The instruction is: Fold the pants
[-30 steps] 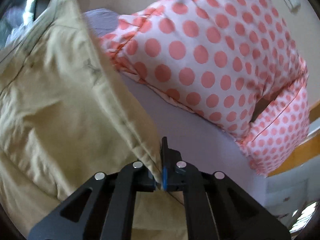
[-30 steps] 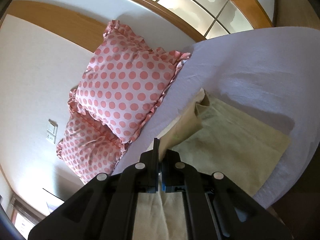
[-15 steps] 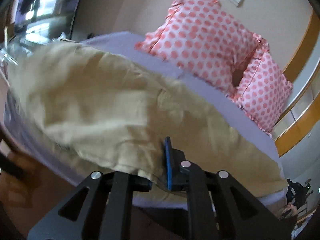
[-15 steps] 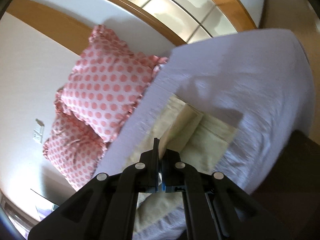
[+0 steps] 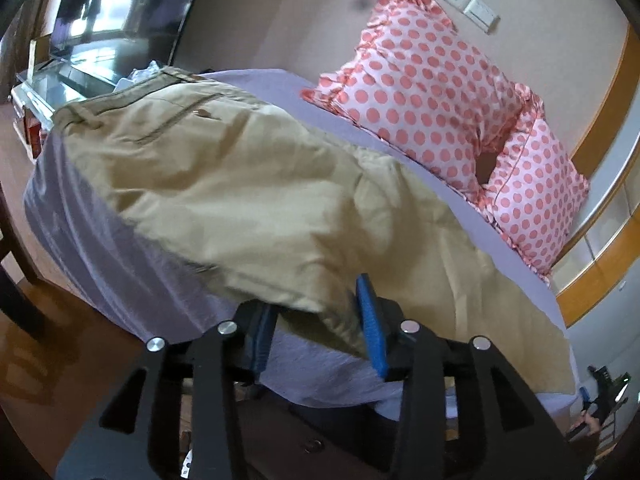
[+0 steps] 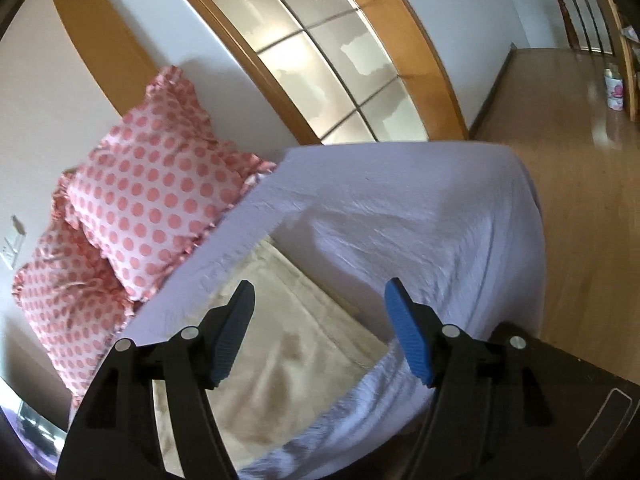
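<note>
Khaki pants (image 5: 248,184) lie stretched along the near edge of a bed with a lilac sheet (image 5: 100,248), the waistband at the far left. My left gripper (image 5: 316,320) is open, and a fold of the pants sags loosely between its blue pads. In the right wrist view the leg end of the pants (image 6: 288,340) lies flat on the sheet (image 6: 420,220). My right gripper (image 6: 320,316) is wide open and empty, just above that leg end.
Two pink polka-dot pillows (image 5: 432,92) lean on the wall at the head of the bed; they also show in the right wrist view (image 6: 144,200). A glass TV stand (image 5: 52,76) is beyond the bed. Wooden floor (image 6: 592,160) lies to the right, with a dark footboard (image 6: 580,408) below.
Both grippers were shut on the pants and have opened. The pants dropped flat onto the sheet, and both grippers have pulled back toward the bed's near edge.
</note>
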Available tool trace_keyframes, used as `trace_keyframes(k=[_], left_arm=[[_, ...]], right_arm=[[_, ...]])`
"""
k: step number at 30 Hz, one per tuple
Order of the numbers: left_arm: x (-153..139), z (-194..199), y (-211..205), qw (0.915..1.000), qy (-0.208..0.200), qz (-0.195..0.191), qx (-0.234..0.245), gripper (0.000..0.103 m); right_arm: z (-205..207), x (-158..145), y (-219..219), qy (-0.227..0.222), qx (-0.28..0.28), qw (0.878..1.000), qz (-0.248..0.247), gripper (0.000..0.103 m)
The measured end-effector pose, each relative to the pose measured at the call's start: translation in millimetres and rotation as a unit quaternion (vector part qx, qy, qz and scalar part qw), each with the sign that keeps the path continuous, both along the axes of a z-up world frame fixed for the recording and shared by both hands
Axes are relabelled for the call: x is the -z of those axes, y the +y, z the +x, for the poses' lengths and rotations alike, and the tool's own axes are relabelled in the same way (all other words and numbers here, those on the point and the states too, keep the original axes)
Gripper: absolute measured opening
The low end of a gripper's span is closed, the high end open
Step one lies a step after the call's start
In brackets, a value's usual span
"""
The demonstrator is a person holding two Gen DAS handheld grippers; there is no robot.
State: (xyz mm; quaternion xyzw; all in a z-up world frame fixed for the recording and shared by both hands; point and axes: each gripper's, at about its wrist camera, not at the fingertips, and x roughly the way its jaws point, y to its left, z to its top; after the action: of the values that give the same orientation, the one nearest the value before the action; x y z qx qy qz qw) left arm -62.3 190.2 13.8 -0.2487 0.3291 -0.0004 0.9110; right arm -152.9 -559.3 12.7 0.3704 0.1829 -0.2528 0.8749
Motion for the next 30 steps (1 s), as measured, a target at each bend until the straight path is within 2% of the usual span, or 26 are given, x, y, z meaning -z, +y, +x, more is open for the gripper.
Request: trace_keyframes(k=[3,6,8,10,13,15,18,22,24,26,27,28,30], left_arm=[[0.4,-10.3,9.1,0.9998,-0.006,-0.012,-0.012,0.044],[-0.8,-18.3,13.7,0.9996,-0.012,-0.008,-0.023,0.048],[-1.6,-19.6,14.3,0.9996,-0.015,-0.005,-0.024,0.049],[-1.5,-19.5,13.7,0.9996,-0.013,-0.002,-0.023,0.049],[-2.8,-19.4,13.3,0.9996,-0.012,0.006,-0.024,0.049],[-5.0,-20.6,11.1,0.9994,-0.014,0.014,-0.027,0.049],[-8.6,-25.8,7.3,0.9986,-0.016,0.035,-0.036,0.049],[-18.6,-36.8,6.0,0.9962,-0.025,0.063,-0.054,0.049],[-26.4,-42.4,5.6,0.9943,-0.034,0.077,-0.065,0.049],[-35.8,-46.7,3.3,0.9920,-0.045,0.092,-0.074,0.049],[-40.3,-47.6,1.4,0.9910,-0.051,0.098,-0.075,0.049],[-43.4,-47.5,-0.4,0.9903,-0.055,0.103,-0.075,0.051],[-51.2,-44.5,-6.6,0.9891,-0.067,0.112,-0.068,0.053]], right_arm=[[7.2,11.6,4.6,0.004,-0.016,1.000,0.001,0.070],[13.7,15.1,19.3,0.010,-0.038,0.999,-0.030,0.069],[17.8,12.5,26.3,0.031,-0.036,0.997,-0.059,0.069],[18.8,4.9,25.2,0.034,-0.019,0.996,-0.078,0.069],[32.5,-24.1,12.7,0.026,-0.024,0.993,-0.114,0.069],[61.7,-40.3,-1.5,0.046,-0.070,0.989,-0.125,0.069],[105.1,-44.9,-16.3,0.087,-0.130,0.980,-0.119,0.065],[152.7,-26.5,-28.7,0.161,-0.186,0.966,-0.081,0.061],[163.7,-15.0,-30.4,0.195,-0.193,0.959,-0.077,0.061],[169.3,-6.1,-28.7,0.219,-0.203,0.951,-0.079,0.052],[168.6,-3.9,-26.3,0.216,-0.215,0.949,-0.076,0.029],[165.1,-5.0,-21.8,0.213,-0.219,0.948,-0.087,0.021],[159.1,-9.4,-14.8,0.207,-0.223,0.946,-0.111,0.015]])
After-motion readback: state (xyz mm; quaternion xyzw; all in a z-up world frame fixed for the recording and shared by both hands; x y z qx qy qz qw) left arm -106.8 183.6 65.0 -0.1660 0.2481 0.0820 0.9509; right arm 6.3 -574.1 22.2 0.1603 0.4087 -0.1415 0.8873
